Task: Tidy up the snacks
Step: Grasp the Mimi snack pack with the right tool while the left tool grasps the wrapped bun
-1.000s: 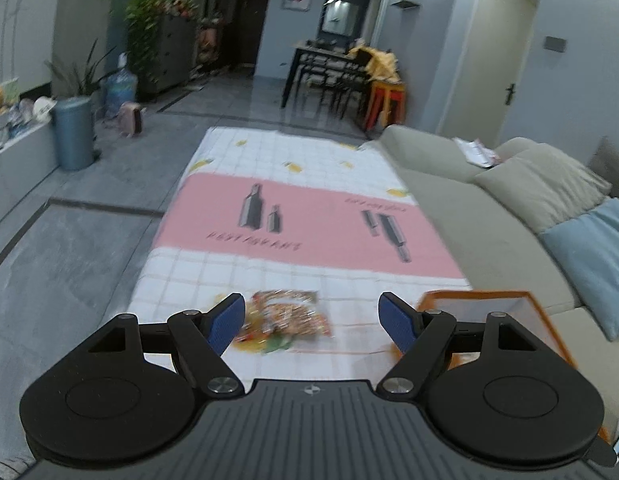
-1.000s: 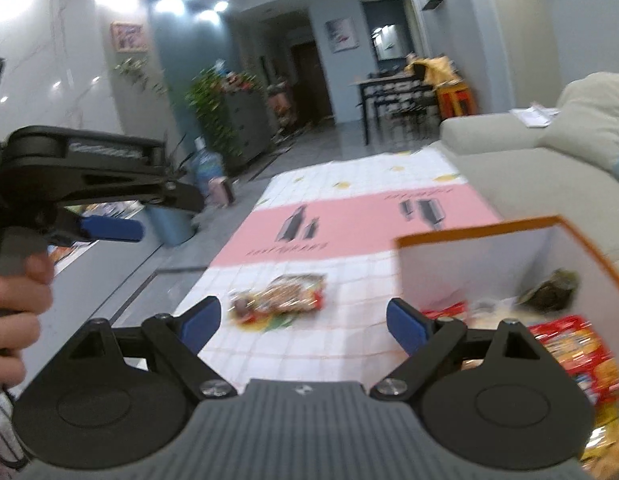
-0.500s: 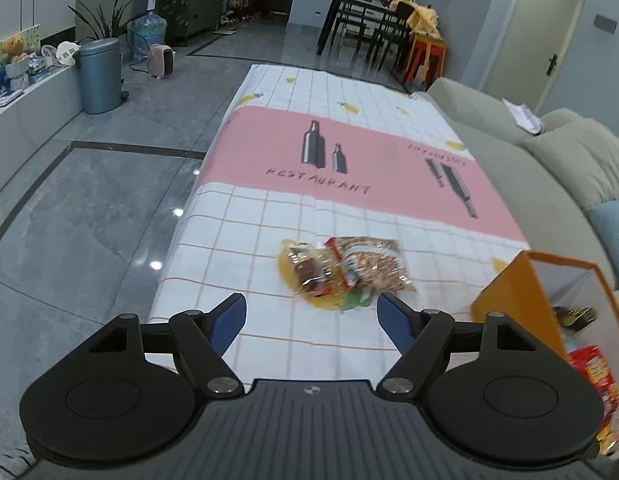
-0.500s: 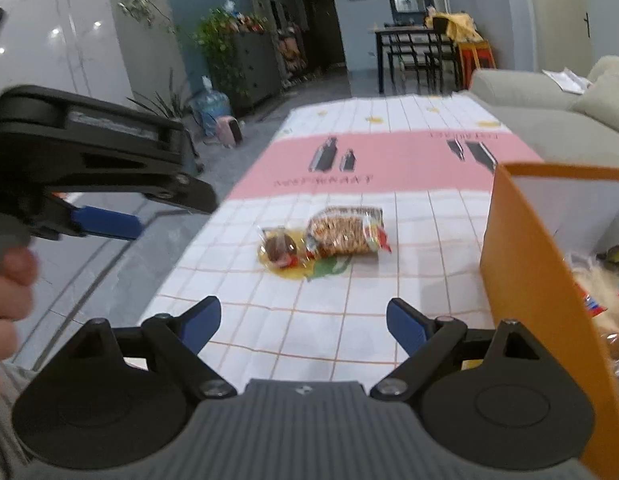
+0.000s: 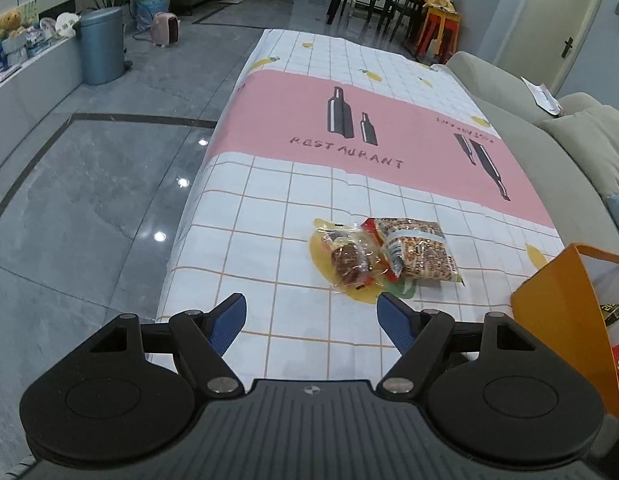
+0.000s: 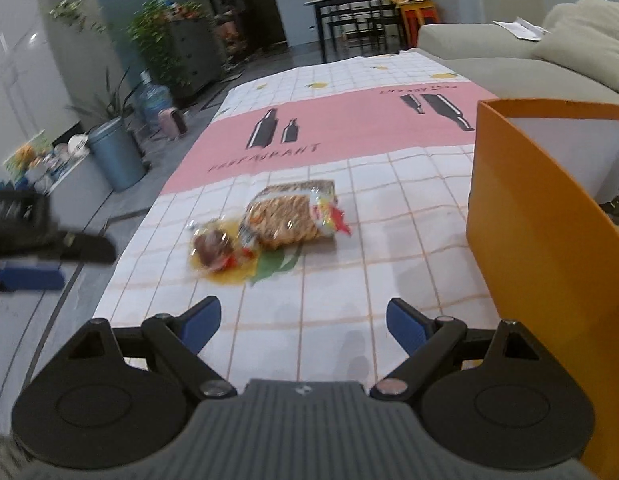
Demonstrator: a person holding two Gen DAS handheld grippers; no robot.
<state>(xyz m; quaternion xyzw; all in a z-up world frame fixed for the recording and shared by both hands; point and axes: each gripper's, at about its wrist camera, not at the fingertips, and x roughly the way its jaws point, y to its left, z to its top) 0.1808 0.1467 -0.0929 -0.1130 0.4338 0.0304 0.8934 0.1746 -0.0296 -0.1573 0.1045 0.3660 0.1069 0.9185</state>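
snack packets [image 5: 383, 254] mid-cloth | orange box [image 6: 541, 248] right | floor [image 5: 89, 200] left

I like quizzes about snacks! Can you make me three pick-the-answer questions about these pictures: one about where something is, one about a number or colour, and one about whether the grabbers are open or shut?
1. Where are the loose snack packets?
A. On the sofa
B. On the checked tablecloth
C. On the floor

2. What colour is the outside of the box?
A. Orange
B. Green
C. Purple

3. How are the two grabbers?
A. Both shut on snacks
B. One open, one shut
C. Both open, holding nothing

Answers:
1. B: the small clear packet and the bigger noodle packet lie touching each other on the tablecloth.
2. A: the box has orange outer walls and a white inside.
3. C: the left gripper and the right gripper each have their blue fingers spread wide, with nothing between them.
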